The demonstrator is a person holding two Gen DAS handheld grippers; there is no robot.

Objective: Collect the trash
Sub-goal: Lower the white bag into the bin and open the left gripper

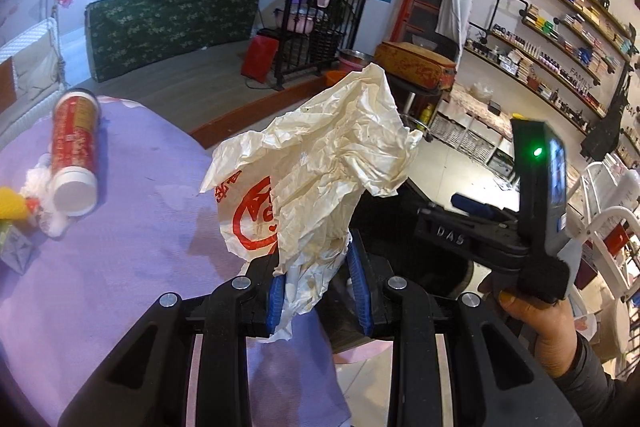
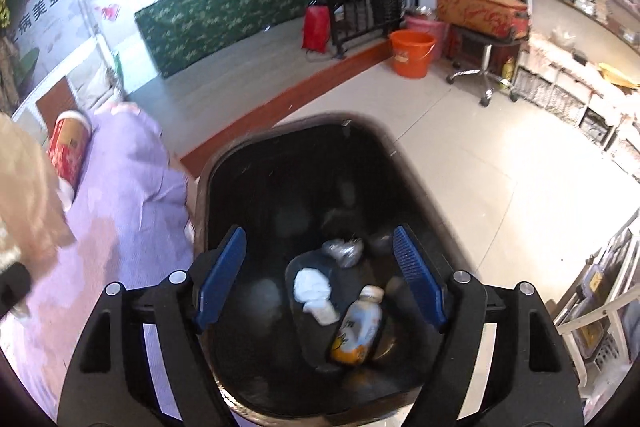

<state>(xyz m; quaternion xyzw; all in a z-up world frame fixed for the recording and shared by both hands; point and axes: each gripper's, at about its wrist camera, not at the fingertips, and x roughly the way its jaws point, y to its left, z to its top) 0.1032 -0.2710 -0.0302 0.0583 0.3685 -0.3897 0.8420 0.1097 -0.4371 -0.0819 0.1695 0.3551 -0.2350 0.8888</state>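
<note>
Trash, in the form of a crumpled cream plastic bag [image 1: 320, 163] with a red printed logo, is pinched at its lower end between the blue pads [image 1: 276, 301] of the left gripper [image 1: 318, 291]; the rest of the bag fans upward, held above the near edge of the lilac-covered table [image 1: 120, 227]. We note the right gripper [image 2: 320, 279] with jaws spread wide and nothing between them, poised over the mouth of the black bin [image 2: 256, 167], which stands on the floor just beside the table's edge. Inside the bin we see a small bottle [image 2: 358, 327] with a white cap and orange base, a wad of white tissue [image 2: 314, 293] touching it, and a crumpled clear wrapper [image 2: 344, 251] farther back. In the left wrist view the person's right hand [image 1: 536, 319] grips the handle of the right-hand device, beside the bag. Toward the far left edge of the table a red canister [image 1: 74, 155] with a white cap lies on its side, its cap end against a white wad [image 1: 44, 195], with a yellow item [image 1: 12, 205] just beside that. An orange bucket [image 2: 412, 53] stands on the floor well beyond the bin.
</note>
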